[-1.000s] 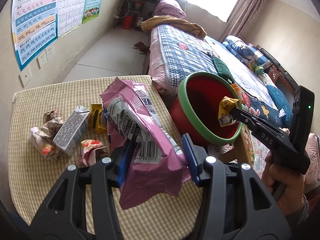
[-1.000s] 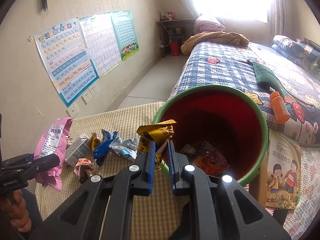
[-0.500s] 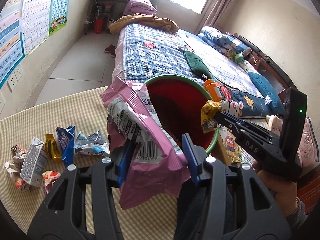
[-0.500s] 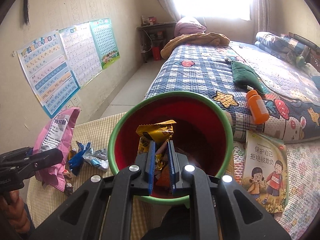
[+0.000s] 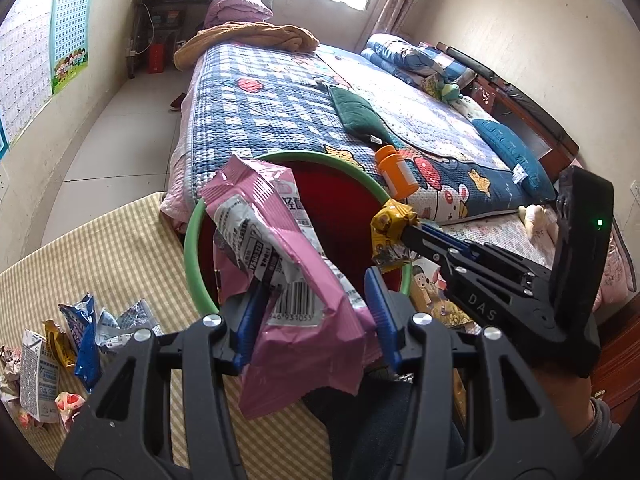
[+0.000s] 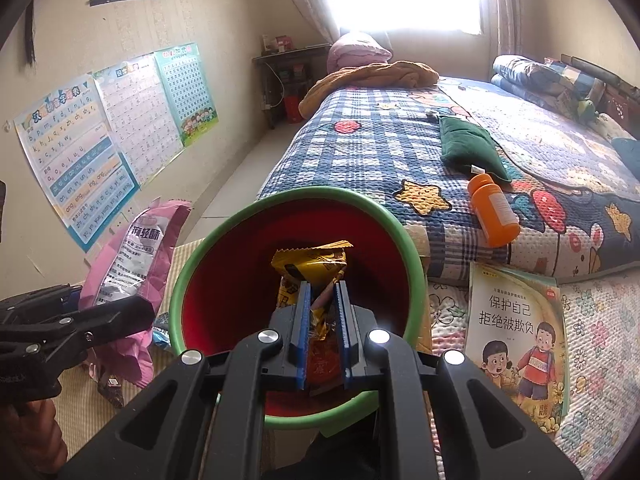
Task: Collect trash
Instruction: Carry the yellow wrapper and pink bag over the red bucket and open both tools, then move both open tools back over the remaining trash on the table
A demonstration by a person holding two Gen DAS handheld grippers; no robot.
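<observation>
My left gripper (image 5: 316, 288) is shut on a large pink snack bag (image 5: 280, 256) and holds it over the near rim of a red bin with a green rim (image 5: 192, 248). My right gripper (image 6: 323, 286) is shut on a crumpled yellow wrapper (image 6: 310, 260) and holds it over the bin's mouth (image 6: 240, 280). The right gripper also shows in the left wrist view (image 5: 404, 228), with the wrapper (image 5: 390, 226) at the bin's right rim. The pink bag (image 6: 136, 256) and the left gripper (image 6: 132, 312) show left of the bin in the right wrist view.
Several wrappers and a small carton (image 5: 38, 376) lie on the checked table (image 5: 100, 248) at the left. A bed (image 5: 280, 100) stands behind the bin, with an orange bottle (image 6: 494, 210) and a children's book (image 6: 516, 340) on it.
Both grippers moved right from over the table toward the bin. The yellow wrapper went from the bin's near rim to over its mouth. The pink bag now overlaps the rim.
</observation>
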